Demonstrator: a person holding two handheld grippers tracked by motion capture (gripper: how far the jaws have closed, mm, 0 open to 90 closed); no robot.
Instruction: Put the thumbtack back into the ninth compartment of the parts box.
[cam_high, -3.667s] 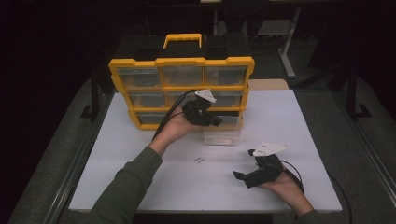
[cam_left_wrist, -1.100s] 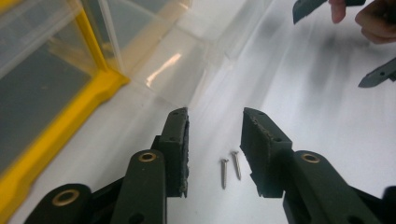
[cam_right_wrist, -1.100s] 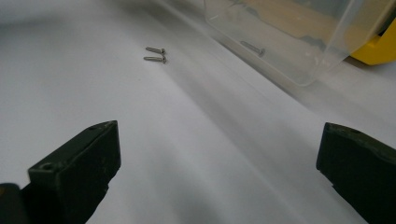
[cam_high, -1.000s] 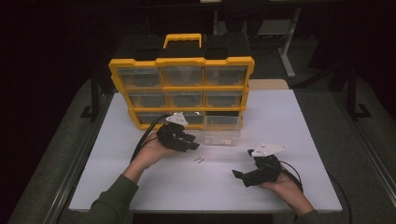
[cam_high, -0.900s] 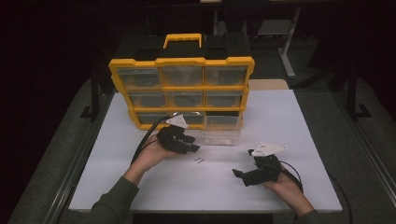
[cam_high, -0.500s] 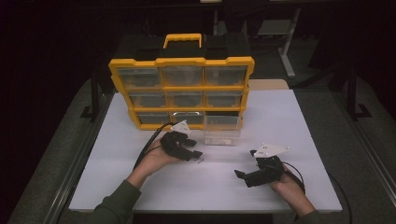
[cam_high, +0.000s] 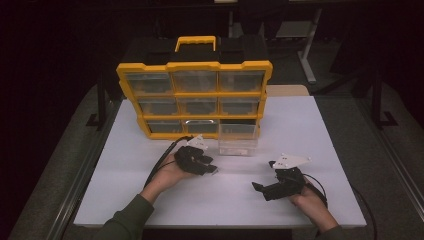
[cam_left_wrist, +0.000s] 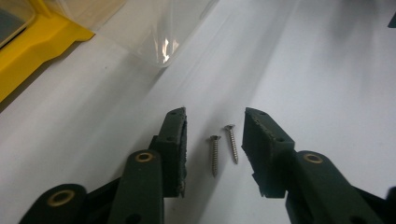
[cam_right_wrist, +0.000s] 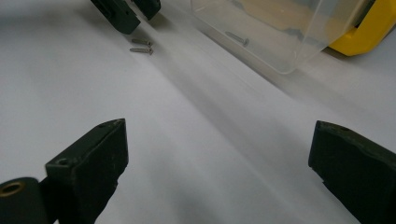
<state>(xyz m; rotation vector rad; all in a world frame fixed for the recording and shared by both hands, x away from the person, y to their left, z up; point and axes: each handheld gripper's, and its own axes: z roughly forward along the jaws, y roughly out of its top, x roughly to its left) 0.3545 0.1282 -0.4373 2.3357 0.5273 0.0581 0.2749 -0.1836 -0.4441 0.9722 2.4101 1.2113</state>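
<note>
Work surface: a white table top (cam_high: 320, 135), matte and evenly lit, edged by a dark metal frame. Beyond it the room is dim, with grey floor and the legs of other furniture faintly seen.

A yellow drawer organiser (cam_high: 194, 99) with a carry handle stands upright at the far side of the table. One clear drawer (cam_high: 238, 140) has been pulled out and rests on the white top just in front of it; one screw is seen inside it in the right gripper view.

Two screws (cam_left_wrist: 222, 147) lie side by side on the table, near the clear drawer. The left gripper (cam_left_wrist: 214, 140) is lowered over them; its jaws have just been closing and straddle both screws without touching them.

The right gripper (cam_high: 264, 190) rests well apart, jaws spread wide with nothing between them.
</note>
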